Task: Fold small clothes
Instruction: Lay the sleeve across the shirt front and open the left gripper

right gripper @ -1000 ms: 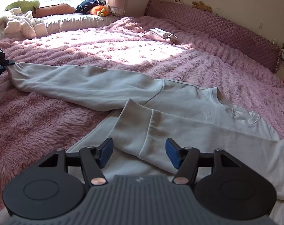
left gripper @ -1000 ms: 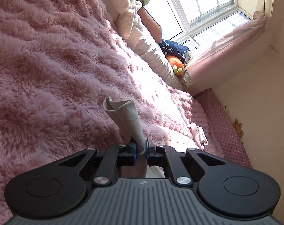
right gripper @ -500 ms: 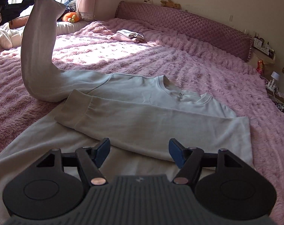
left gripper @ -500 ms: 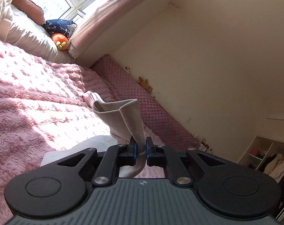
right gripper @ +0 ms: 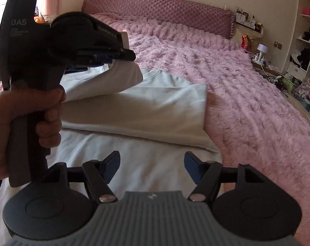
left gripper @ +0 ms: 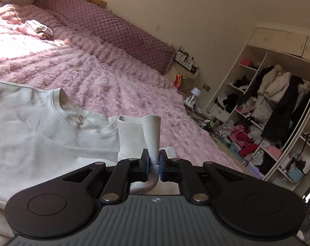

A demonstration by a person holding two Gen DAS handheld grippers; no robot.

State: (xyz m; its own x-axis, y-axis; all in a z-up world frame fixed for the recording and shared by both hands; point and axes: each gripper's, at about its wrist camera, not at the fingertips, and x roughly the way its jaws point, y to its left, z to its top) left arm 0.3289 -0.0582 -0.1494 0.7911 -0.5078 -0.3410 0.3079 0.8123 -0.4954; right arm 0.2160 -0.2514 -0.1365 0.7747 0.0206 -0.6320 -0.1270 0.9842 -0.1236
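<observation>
A white sweatshirt lies flat on the pink fuzzy bed, one sleeve folded across its chest. My left gripper is shut on the cuff of the other sleeve and holds it raised above the chest, near the collar. In the right wrist view the left gripper shows at the upper left with the sleeve hanging from it. My right gripper is open and empty, low over the sweatshirt's lower body.
The pink blanket covers the bed. A small folded pile of clothes lies near the quilted headboard. An open wardrobe full of clothes stands beyond the bed's right edge. A bedside lamp stands by the headboard.
My left gripper lifted the sleeve cuff from the far left of the bed and carried it up and across to above the sweatshirt's chest. The right gripper stayed open and moved slightly.
</observation>
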